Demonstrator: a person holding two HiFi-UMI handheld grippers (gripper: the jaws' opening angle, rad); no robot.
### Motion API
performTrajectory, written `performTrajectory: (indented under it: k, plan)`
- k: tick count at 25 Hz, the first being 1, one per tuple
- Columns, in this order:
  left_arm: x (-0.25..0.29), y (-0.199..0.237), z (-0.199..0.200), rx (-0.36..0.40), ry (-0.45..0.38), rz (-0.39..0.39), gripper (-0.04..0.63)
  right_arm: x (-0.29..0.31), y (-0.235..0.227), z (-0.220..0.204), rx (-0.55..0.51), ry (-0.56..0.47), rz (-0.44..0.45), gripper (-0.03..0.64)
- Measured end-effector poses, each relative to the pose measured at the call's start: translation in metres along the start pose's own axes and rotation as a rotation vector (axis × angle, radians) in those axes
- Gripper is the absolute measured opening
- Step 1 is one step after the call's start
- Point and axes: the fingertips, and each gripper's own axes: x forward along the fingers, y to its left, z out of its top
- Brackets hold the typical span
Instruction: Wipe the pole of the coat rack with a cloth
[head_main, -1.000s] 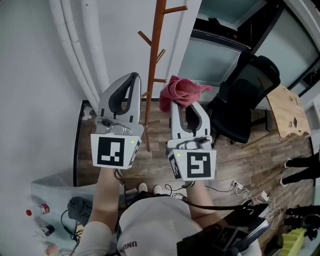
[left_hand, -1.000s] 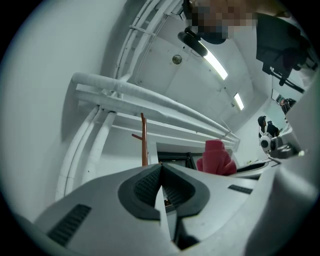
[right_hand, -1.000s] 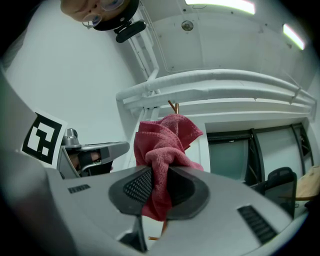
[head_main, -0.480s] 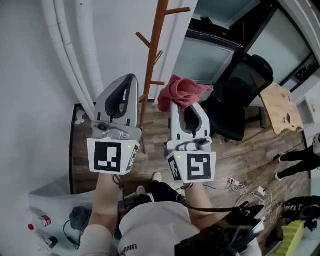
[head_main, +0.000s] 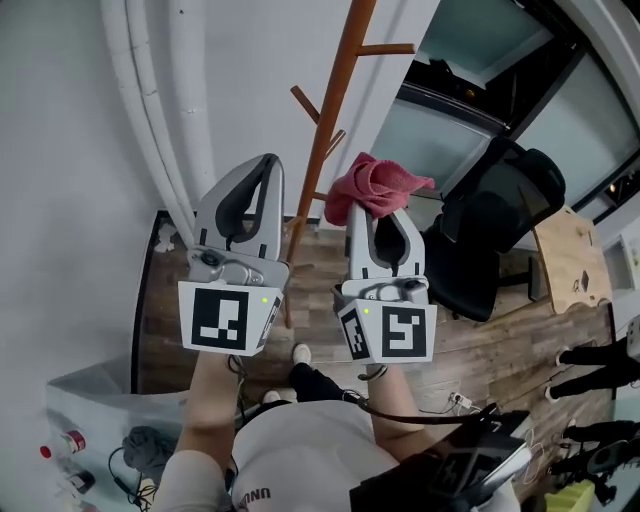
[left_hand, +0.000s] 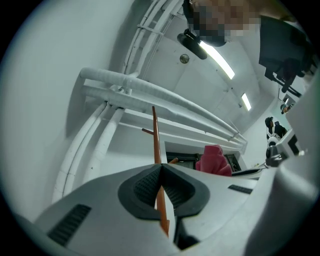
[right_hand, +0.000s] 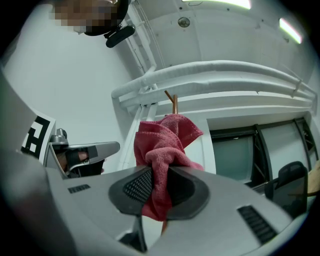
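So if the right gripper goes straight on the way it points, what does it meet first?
Probably the rack's pole: it shows right behind the cloth that the right gripper holds, so the cloth would touch first. Depth is unclear.

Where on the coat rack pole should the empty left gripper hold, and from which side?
Probably a bare stretch of the pole between pegs, approached from its left by the left gripper, jaws opened across it: the pole is thin and upright, and the cloth in the right gripper is on its right.
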Motion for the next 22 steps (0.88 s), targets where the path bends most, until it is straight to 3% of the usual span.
performTrajectory:
  k: [13, 22]
  plan:
    - [0.069, 0.007, -0.037, -0.032, -0.003, 0.070, 0.014, 0.071, -0.053, -0.009, -0.020, -0.070, 0.063, 0.074]
    - [0.093, 0.007, -0.041, 0.016, 0.003, 0.081, 0.014, 0.097, -0.070, -0.009, -0.008, -0.102, 0.086, 0.074]
